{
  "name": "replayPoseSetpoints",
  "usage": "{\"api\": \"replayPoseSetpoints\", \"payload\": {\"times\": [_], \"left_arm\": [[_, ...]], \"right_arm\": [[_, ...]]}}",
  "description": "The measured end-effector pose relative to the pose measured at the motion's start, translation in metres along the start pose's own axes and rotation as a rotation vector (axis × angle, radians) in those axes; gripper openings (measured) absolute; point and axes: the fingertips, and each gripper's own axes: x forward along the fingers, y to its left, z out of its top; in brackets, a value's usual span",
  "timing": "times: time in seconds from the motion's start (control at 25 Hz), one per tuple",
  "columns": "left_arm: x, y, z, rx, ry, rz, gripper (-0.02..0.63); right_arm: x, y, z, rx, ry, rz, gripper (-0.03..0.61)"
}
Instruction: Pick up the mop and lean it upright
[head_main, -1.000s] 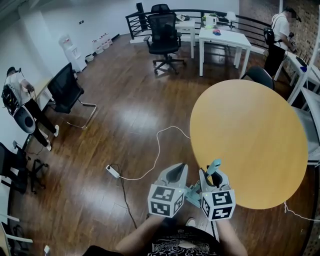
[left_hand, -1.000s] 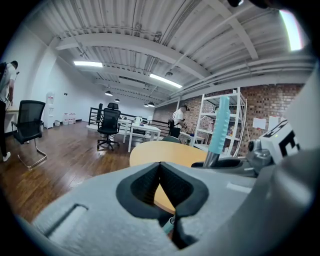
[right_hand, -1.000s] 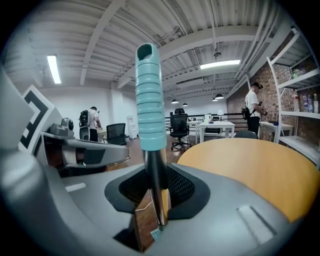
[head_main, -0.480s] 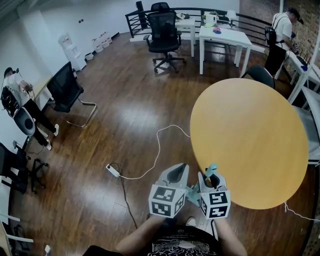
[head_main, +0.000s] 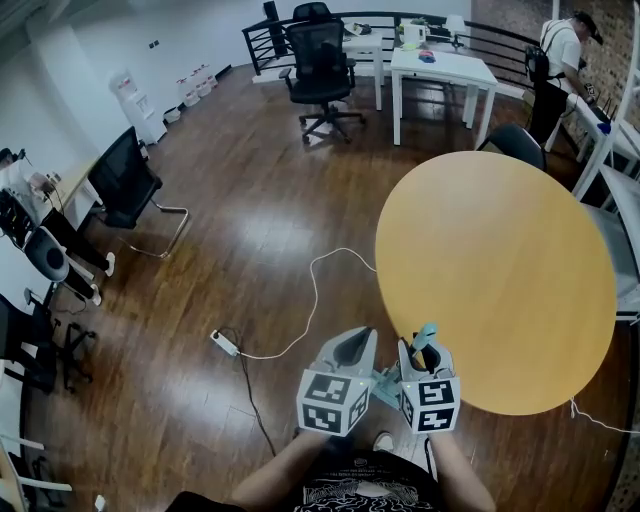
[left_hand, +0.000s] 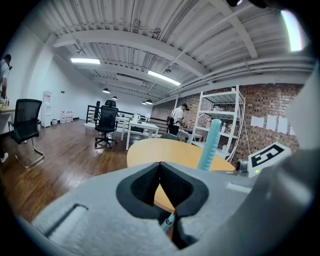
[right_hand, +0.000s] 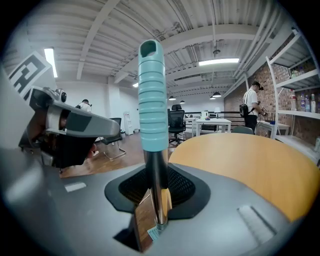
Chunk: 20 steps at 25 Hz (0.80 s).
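Office room, dark wood floor (head_main: 250, 230). Round yellow table (head_main: 500, 280) fills the right half of the head view. Black office chair (head_main: 320, 60) and white table (head_main: 445, 68) at top centre. One person (head_main: 558, 60) stands at the upper right corner. Another black chair (head_main: 125, 180) sits at left. White power strip (head_main: 226, 343) with white cable (head_main: 313, 290) lies on the floor, left of the table.

Both grippers are at bottom centre, side by side, just off the table's near edge. The right gripper (head_main: 425, 352) is clamped on the mop handle (head_main: 427, 335). In the right gripper view the steel shaft (right_hand: 156, 190) sits between the pads and the teal ribbed grip (right_hand: 152, 100) sticks out past the jaws, centre frame.

Left gripper (head_main: 352, 340): jaws together, pads meeting at the tips, nothing between them. In its view the teal grip shows right of the jaws, in front of the table, and a bit of shaft shows through the lower gap. Cannot tell whether the handle touches the table edge. Mop head not visible.
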Motion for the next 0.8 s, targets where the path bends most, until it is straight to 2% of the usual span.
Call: {"api": "replayPoseSetpoints", "payload": {"times": [0.32, 0.8], "left_arm": [[0.0, 0.001, 0.001, 0.003, 0.001, 0.005, 0.003], [0.001, 0.005, -0.001, 0.001, 0.003, 0.009, 0.003]], "right_arm": [[0.003, -0.027, 0.003, 0.033, -0.004, -0.058, 0.097], [0.007, -0.027, 0.002, 0.016, -0.002, -0.058, 0.097]]}}
